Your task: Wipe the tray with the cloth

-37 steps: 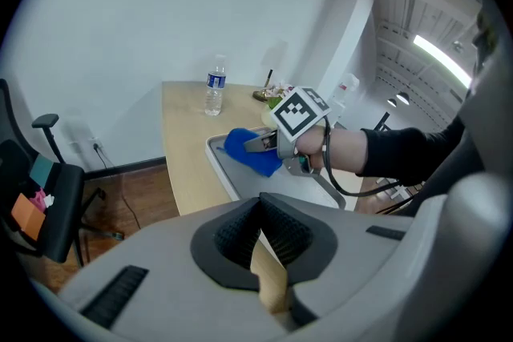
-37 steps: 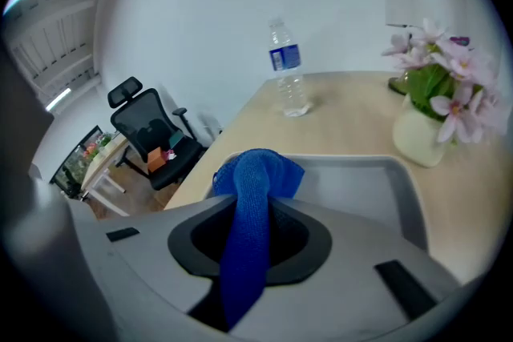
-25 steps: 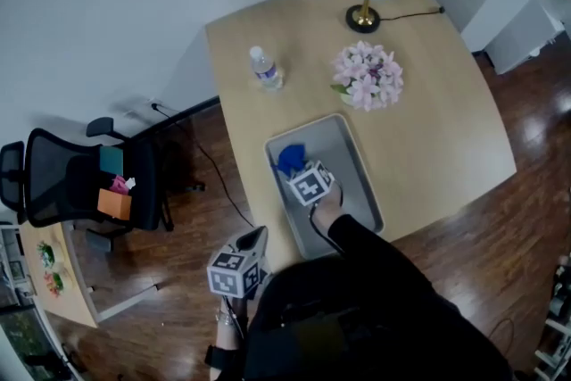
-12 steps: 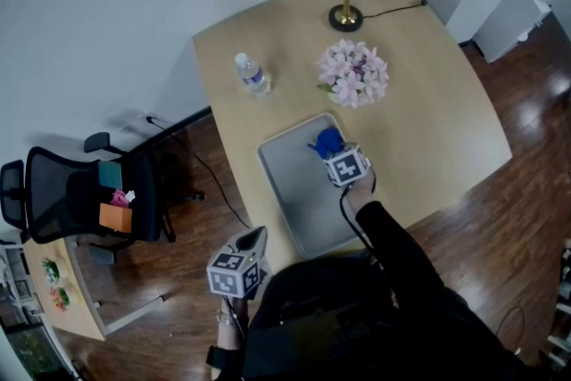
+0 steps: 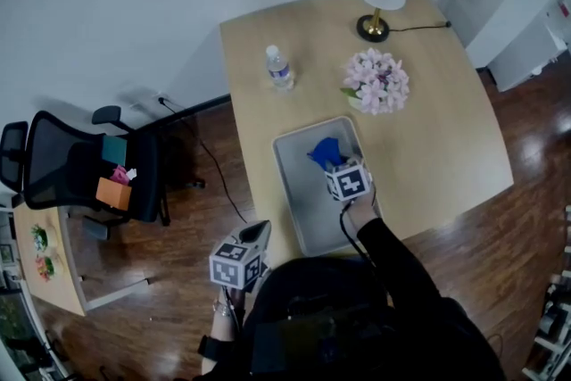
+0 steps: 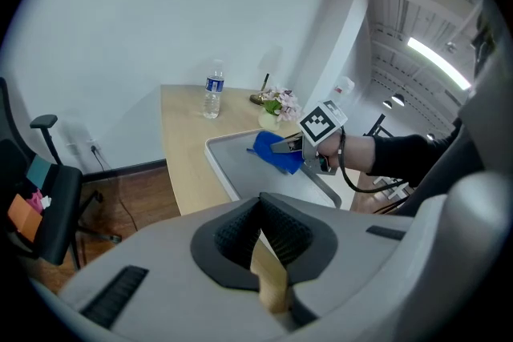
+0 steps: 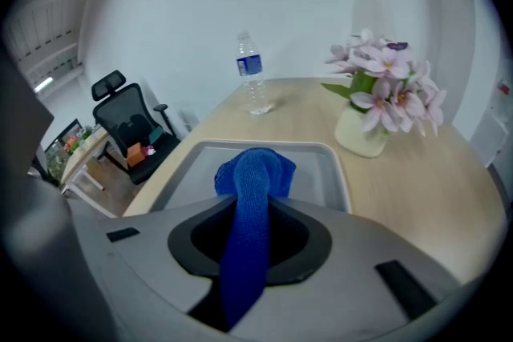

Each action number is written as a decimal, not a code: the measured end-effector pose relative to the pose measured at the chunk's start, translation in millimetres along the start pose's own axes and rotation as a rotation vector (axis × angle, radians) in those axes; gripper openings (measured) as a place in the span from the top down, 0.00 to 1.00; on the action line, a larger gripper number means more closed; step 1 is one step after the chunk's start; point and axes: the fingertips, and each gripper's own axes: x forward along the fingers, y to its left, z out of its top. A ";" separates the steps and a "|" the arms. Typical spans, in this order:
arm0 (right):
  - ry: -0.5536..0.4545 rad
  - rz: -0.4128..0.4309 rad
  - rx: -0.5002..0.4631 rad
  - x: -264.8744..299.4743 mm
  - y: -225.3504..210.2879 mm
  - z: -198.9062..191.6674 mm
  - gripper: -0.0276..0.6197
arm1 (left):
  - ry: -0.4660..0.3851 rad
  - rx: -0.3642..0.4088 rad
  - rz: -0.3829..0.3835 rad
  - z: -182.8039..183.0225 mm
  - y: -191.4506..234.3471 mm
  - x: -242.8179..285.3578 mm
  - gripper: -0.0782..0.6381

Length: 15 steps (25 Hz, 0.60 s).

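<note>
Blue and soft-piled, the cloth (image 7: 255, 172) looks light and limp. We judge it will bunch and drag rather than slide flat, so a pinch on a gathered fold is the sensible hold. The right gripper (image 5: 339, 167) has just that. Its jaws stand partly closed, clamped on a rope of cloth that runs between them. The bunched end lies, as far as we can tell, on the tray (image 5: 299, 201) toward its 1 o'clock corner. The tray looks stiff and smooth with a raised rim, and we think it may skid on the worktop (image 5: 428, 147) under a hard push. The left gripper (image 5: 257, 234) hangs off the worktop at the tray's 7 o'clock, jaws all but together, holding nothing.
</note>
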 end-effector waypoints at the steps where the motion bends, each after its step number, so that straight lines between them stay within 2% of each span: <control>1: -0.004 0.035 -0.008 2.0 18.7 0.8 0.83 | 0.000 -0.005 -0.002 -1.4 0.6 -0.2 0.88; 4: 0.008 0.119 -0.032 12.5 70.5 -2.6 0.83 | -0.003 -0.011 -0.004 -4.1 1.2 -2.4 0.88; 8: 0.056 0.164 -0.064 33.8 115.7 -15.9 0.83 | -0.006 -0.019 0.006 -7.0 5.9 -6.7 0.88; 11: 0.111 0.152 -0.106 50.9 127.2 -29.4 0.83 | -0.004 -0.027 0.018 -10.4 10.6 -11.4 0.88; 15: 0.101 0.142 -0.127 52.8 125.8 -28.5 0.83 | 0.000 -0.034 0.026 -14.9 14.4 -12.6 0.88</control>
